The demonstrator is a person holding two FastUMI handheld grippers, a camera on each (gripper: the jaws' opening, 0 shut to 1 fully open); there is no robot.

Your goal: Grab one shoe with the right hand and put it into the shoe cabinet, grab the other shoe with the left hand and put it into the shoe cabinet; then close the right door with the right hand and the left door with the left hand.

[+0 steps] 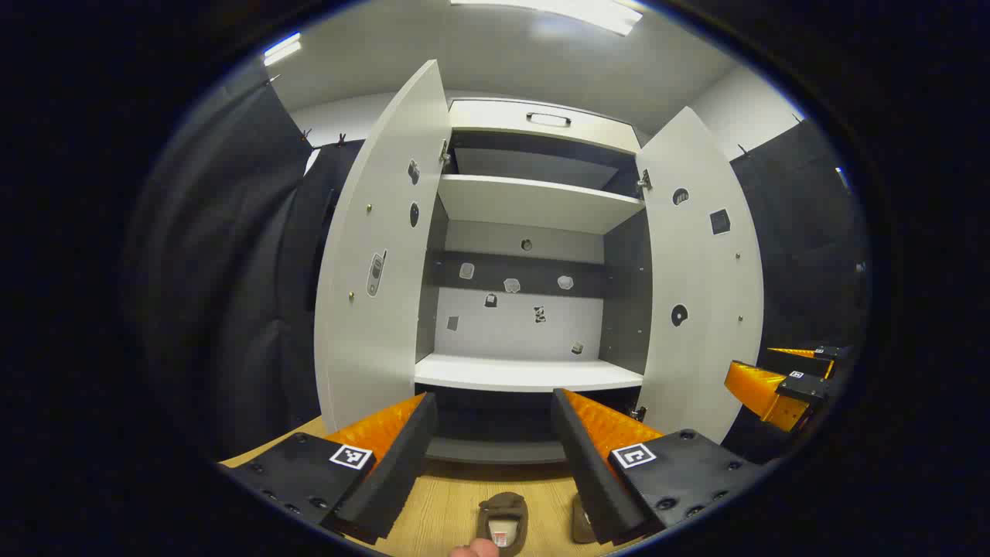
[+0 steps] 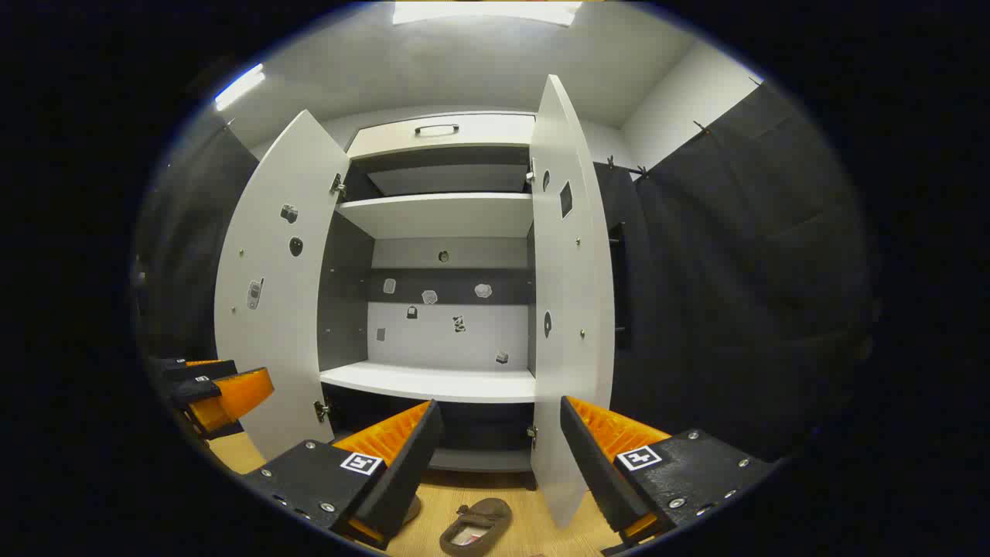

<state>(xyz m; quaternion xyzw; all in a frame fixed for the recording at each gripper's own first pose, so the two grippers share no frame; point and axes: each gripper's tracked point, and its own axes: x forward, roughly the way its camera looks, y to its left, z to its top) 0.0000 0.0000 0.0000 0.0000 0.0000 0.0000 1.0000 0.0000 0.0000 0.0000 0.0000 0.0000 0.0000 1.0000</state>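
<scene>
- The shoe cabinet (image 1: pixel 526 309) stands at 12 o'clock in both views, with its left door (image 1: pixel 379 255) and right door (image 1: pixel 700 286) swung open.
- The left gripper (image 1: pixel 495 449) is spread wide and holds nothing.
- The right gripper (image 2: pixel 499 456) is likewise wide and empty.
- On the wooden floor (image 1: pixel 448 503), at 6 o'clock before the cabinet, lie two brown shoes: one shoe (image 1: pixel 503 522) between the left gripper's fingers, the other shoe (image 1: pixel 582 520) just beside it.
- The shelf (image 1: pixel 530 373) is bare.
</scene>
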